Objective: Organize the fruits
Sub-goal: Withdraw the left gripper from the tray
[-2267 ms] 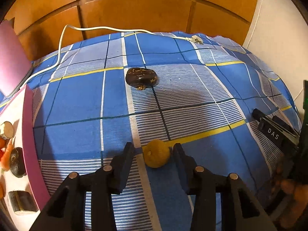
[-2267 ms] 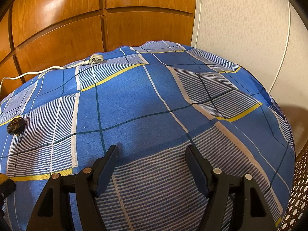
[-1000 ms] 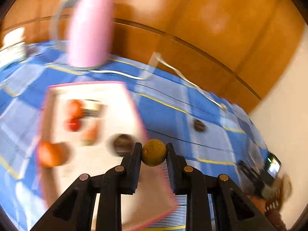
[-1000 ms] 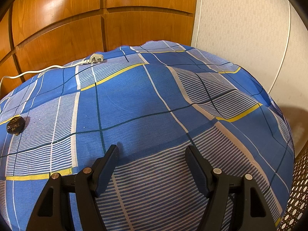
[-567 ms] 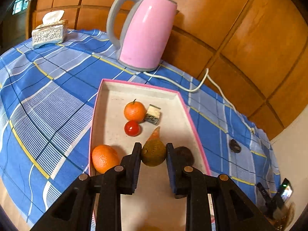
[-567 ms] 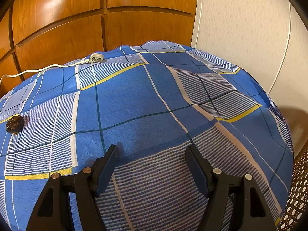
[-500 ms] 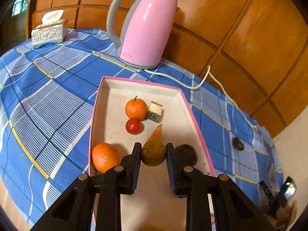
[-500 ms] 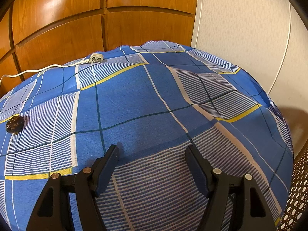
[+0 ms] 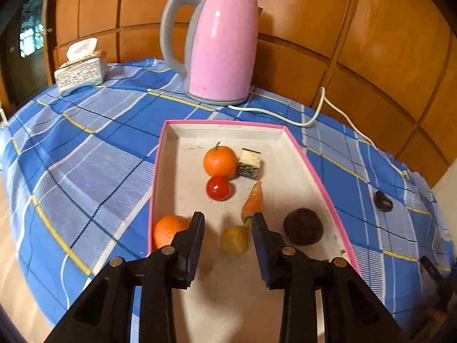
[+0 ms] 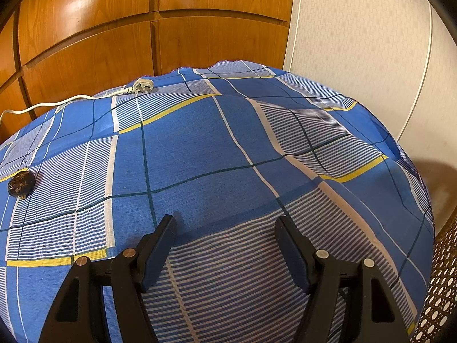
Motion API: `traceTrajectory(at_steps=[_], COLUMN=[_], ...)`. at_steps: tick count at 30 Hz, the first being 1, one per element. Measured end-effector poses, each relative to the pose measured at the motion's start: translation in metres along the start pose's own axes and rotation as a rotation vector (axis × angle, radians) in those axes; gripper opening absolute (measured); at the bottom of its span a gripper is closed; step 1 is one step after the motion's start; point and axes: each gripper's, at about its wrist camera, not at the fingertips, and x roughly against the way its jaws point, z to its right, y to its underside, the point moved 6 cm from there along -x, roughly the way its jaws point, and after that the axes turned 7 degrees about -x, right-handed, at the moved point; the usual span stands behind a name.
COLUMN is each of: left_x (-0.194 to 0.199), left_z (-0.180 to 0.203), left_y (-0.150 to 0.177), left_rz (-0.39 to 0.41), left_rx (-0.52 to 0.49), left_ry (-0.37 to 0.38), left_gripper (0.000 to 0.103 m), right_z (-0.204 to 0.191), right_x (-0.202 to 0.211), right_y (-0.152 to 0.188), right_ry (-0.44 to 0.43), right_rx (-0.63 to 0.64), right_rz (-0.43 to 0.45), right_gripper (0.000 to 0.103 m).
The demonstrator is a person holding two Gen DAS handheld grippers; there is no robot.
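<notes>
Listing by view: the left wrist camera alone shows the pink-rimmed tray (image 9: 320, 183) on the blue checked tablecloth (image 9: 85, 154), with a pink kettle (image 9: 222, 48) at twelve o'clock of it and a tissue box (image 9: 81, 70) at ten o'clock. Tray contents: stemmed orange (image 9: 220, 161) touching a striped cube (image 9: 250, 163) at its three o'clock; red tomato (image 9: 218, 188) just beneath the orange; carrot piece (image 9: 253, 200); dark round fruit (image 9: 303, 226) near the tray's right wall; second orange (image 9: 168, 231) by the left wall; yellow-green fruit (image 9: 234, 240) on the tray floor. The right wrist camera alone shows open cloth, a white plug (image 10: 141, 87) with its cord at eleven o'clock, and white wallpaper at two o'clock. Both views carry a dark speckled fruit (image 10: 21, 184) lying on the cloth outside the tray, at three o'clock of the tray in the left view (image 9: 382, 200). No legible writing anywhere. Left gripper (image 9: 228, 223): jaws have just been opening, parted either side of the yellow-green fruit, pads clear of it, right finger tip just beside the carrot piece. Right gripper (image 10: 225, 225): jaws spread wide, empty, over the cloth.
</notes>
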Motion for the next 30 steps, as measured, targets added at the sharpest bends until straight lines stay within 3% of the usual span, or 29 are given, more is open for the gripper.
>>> traceTrajectory(at_steps=[2,4,9,30], left_x=[0.004,0.007,0.010,0.014], left_z=[-0.001,-0.003,0.005,0.025], left_y=[0.004,0.008,0.016,0.029], left_rz=[-0.001,-0.002,-0.013,-0.060], left_rx=[0.017,0.054,0.048,0.019], left_ry=[-0.015,-0.017,-0.040,-0.030], left_gripper=[0.037,0.046,0.050,0.052], right_z=[-0.001,0.000,-0.001,-0.001], right_x=[0.000,0.000,0.000,0.000], right_y=[0.000,0.000,0.000,0.000], right_ry=[0.000,0.000,0.000,0.000], right_rx=[0.000,0.000,0.000,0.000], right_rz=[0.000,0.000,0.000,-0.001], right_gripper=[0.073,0.073,0.073,0.073])
